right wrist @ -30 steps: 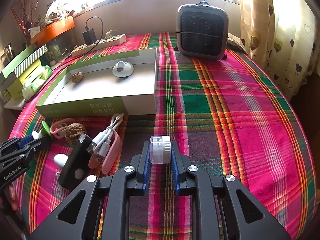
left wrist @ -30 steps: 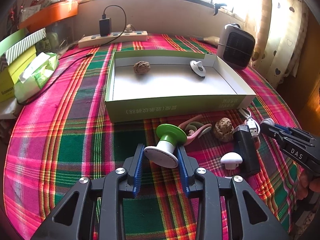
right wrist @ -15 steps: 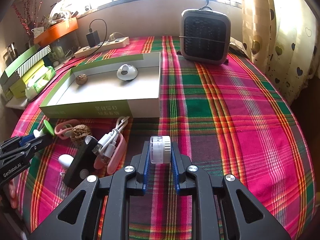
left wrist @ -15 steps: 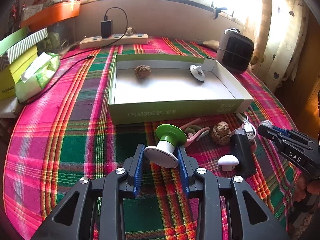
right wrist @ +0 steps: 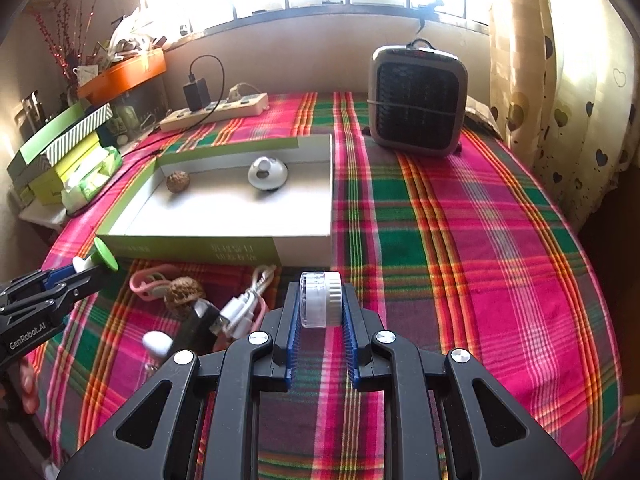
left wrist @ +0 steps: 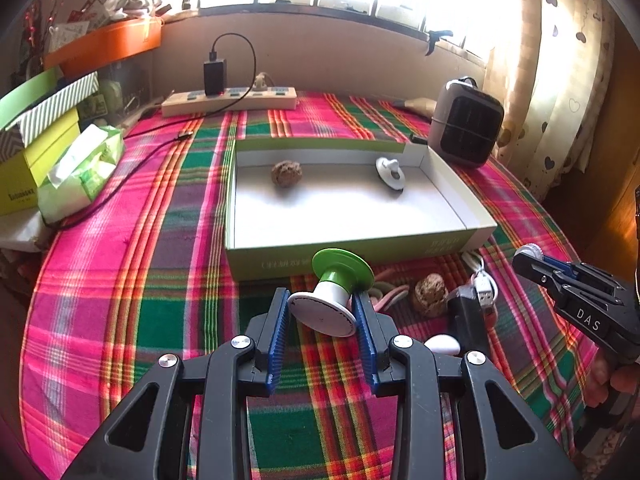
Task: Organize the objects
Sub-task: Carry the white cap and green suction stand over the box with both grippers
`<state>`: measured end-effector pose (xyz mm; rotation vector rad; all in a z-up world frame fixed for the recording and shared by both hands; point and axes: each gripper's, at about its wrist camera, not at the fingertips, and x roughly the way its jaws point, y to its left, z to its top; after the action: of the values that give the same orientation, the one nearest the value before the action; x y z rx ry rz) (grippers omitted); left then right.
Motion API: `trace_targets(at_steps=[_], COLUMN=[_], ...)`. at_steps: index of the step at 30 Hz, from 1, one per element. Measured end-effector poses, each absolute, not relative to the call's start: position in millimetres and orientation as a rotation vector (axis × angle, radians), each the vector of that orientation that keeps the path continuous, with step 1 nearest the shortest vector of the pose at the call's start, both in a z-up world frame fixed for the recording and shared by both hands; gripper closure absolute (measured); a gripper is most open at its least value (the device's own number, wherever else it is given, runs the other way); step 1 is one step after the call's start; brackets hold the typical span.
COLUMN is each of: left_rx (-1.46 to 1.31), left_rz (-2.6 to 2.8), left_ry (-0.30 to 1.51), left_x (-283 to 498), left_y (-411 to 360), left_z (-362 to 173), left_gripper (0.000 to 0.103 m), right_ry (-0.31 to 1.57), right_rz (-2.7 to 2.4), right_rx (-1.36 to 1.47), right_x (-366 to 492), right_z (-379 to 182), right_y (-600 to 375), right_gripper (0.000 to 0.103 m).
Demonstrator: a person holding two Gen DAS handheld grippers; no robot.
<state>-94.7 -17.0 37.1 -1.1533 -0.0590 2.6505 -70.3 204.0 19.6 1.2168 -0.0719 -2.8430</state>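
Sorting is partly done: the box at frame centre holds a walnut and a white cap. The left gripper clamps a green spool; the right gripper clamps a jar. A second walnut, cable and black device remain on the surface below the box.

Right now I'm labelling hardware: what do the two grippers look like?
Both are matte black frames with triangular cutouts, silver screws and ribbed blue finger pads. The left gripper reads "GenRobot.AI" on its side; the right gripper reads "DAS".
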Motion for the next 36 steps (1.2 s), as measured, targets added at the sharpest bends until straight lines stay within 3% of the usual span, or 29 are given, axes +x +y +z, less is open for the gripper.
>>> trace_targets(at_steps=[36], left_rx=[-1.192], left_rz=[2.658], left_ry=[-0.065], left_x=[-179.0], left_y=[-23.3], left_z=[38.6], left_gripper=[0.073], right_ry=[0.113], right_rz=[-2.658], right_rx=[1.177], right_x=[-182.1], right_z=[36.3], right_y=[140.8], right_gripper=[0.083])
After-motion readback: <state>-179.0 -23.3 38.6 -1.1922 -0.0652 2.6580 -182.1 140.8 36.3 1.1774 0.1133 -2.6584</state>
